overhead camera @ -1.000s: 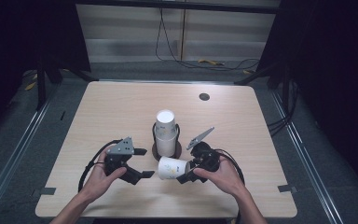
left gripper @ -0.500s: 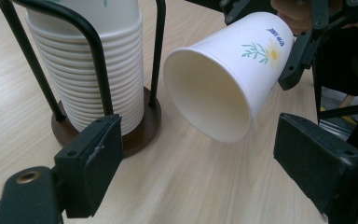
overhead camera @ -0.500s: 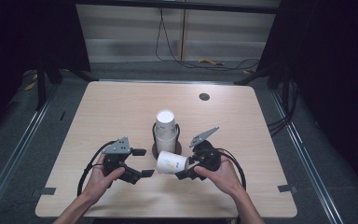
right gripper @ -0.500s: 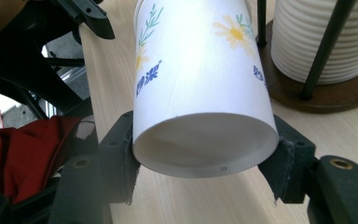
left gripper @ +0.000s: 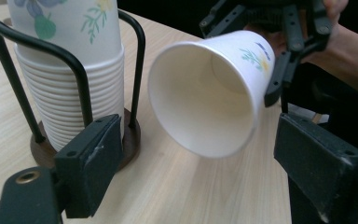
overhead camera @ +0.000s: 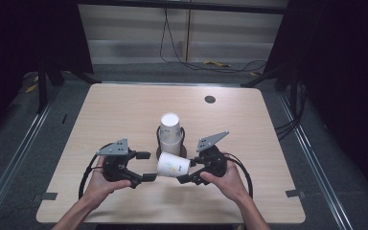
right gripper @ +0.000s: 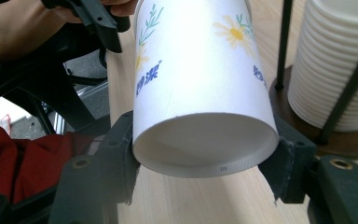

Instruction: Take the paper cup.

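Note:
A white paper cup [overhead camera: 173,165] with a flower print lies level above the table, its mouth toward my left gripper. My right gripper [overhead camera: 188,170] is shut on the cup's base end [right gripper: 200,84], one jaw on each side of the bottom rim. My left gripper [overhead camera: 146,166] is open, and in the left gripper view its jaws stand either side of the cup's open mouth [left gripper: 205,93] without touching it. Just behind them, a tall stack of the same cups [overhead camera: 170,127] stands upside down in a black wire holder [left gripper: 74,70] on a round wooden base.
The wooden table [overhead camera: 124,110] has a small dark round disc [overhead camera: 210,99] at its far right. Both forearms come in over the near edge. Black cables loop from each gripper. Red cloth [right gripper: 23,158] lies below the table edge in the right gripper view.
The left gripper has shifted slightly beside the cup's mouth. The right gripper and the cup have kept their place.

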`<action>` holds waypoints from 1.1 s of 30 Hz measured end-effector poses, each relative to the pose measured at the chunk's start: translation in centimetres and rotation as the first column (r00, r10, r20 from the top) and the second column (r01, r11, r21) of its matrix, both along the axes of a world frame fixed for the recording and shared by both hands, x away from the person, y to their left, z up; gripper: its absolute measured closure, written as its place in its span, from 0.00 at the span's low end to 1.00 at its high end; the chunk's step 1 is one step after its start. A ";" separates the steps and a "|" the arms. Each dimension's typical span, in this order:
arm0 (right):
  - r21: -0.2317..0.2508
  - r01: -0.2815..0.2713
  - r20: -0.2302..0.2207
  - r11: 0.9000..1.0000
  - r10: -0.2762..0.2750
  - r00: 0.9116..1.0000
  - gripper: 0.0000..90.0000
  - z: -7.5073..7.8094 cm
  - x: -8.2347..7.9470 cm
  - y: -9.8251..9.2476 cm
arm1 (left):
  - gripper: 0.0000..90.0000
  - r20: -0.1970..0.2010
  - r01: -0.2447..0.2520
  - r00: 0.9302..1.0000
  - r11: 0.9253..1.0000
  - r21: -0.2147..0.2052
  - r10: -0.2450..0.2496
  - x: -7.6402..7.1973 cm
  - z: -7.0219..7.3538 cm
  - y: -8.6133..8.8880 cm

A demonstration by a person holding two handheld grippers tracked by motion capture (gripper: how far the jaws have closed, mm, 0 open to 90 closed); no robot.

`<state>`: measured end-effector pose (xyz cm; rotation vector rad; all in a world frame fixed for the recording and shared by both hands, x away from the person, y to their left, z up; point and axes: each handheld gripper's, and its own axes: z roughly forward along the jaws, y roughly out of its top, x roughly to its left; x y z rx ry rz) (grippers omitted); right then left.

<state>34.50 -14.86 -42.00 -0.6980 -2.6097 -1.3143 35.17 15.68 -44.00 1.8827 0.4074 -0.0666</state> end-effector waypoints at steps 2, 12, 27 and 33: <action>0.005 -0.001 0.005 1.000 0.001 1.000 0.41 0.1 -0.1 0.1 | 0.17 0.003 0.001 1.000 1.000 -0.006 -0.001 0.0 0.1 0.0; 0.105 0.000 0.083 0.995 -0.009 0.997 0.41 0.7 -0.5 0.0 | 0.17 0.021 0.033 0.999 0.999 -0.008 -0.033 -0.4 0.4 -0.2; 0.125 -0.057 0.073 0.990 0.048 0.996 0.42 0.1 -0.8 1.1 | 0.17 0.022 0.050 0.999 0.996 -0.075 -0.049 -0.1 1.1 -1.0; 0.126 -0.056 0.067 0.990 0.048 0.997 0.42 0.1 -0.7 1.2 | 0.18 0.018 0.073 0.997 0.994 -0.077 -0.072 0.1 0.8 -1.5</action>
